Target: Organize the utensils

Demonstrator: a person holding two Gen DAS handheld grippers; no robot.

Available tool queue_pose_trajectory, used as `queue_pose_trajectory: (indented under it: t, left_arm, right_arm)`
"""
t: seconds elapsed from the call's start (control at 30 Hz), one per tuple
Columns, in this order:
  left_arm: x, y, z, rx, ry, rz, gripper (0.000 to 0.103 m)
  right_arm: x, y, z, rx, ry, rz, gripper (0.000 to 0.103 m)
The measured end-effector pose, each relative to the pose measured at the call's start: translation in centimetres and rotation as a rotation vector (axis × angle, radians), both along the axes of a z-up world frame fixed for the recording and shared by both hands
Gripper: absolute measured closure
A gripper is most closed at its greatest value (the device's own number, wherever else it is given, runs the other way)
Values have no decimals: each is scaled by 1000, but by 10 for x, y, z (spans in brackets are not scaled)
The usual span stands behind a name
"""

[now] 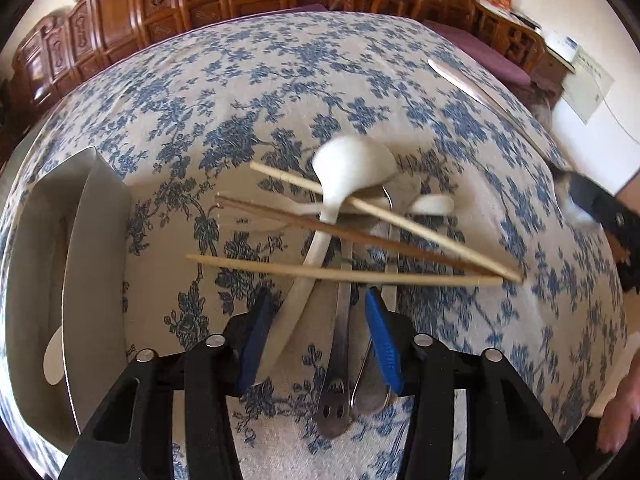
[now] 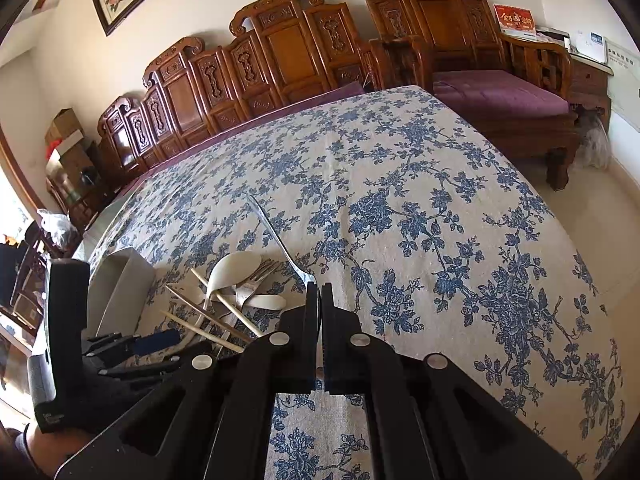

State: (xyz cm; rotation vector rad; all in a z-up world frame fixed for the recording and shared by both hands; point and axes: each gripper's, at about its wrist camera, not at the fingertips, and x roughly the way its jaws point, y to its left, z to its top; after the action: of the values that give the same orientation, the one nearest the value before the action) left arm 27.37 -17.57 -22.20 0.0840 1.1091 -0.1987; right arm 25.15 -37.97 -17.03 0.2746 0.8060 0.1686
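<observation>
A flowered tablecloth [image 1: 280, 92] is covering the whole table, and at nine o'clock on it a grey tray [image 1: 92, 264] is standing with what looks like one white spoon [image 1: 52, 356] lying inside – little else is showing in it. At the centre the pile of utensils [image 1: 352, 232] is lying tangled: pale and brown chopsticks [image 1: 340, 274] are crossing over a white ladle-shaped spoon [image 1: 348, 168] and metal handles [image 1: 340, 360]. The left gripper [image 1: 316, 340] is hovering at six o'clock of the pile, its blue pads [image 1: 382, 340] spread around the white spoon's stem and a metal handle, seemingly not pressing. The right gripper [image 2: 320, 292] is pinching a metal fork [image 2: 276, 232] by its head end, the handle pointing away to eleven o'clock. The spoon is probably ceramic – stiff, slick, breakable – so gripping mid-stem seems wisest; the chopsticks are light and will likely roll off as it lifts.
</observation>
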Motion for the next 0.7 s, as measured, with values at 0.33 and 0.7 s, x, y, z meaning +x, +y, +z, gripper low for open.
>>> queue_pose_trajectory:
  t: [0.33, 0.7]
  left_arm:
    - [6, -1, 29, 66, -86, -234, 59]
    - [20, -5, 9, 112, 27, -447, 67]
  right_arm:
    - [0, -1, -2, -7, 5, 2, 100]
    - [2, -1, -5, 3, 17, -1, 100]
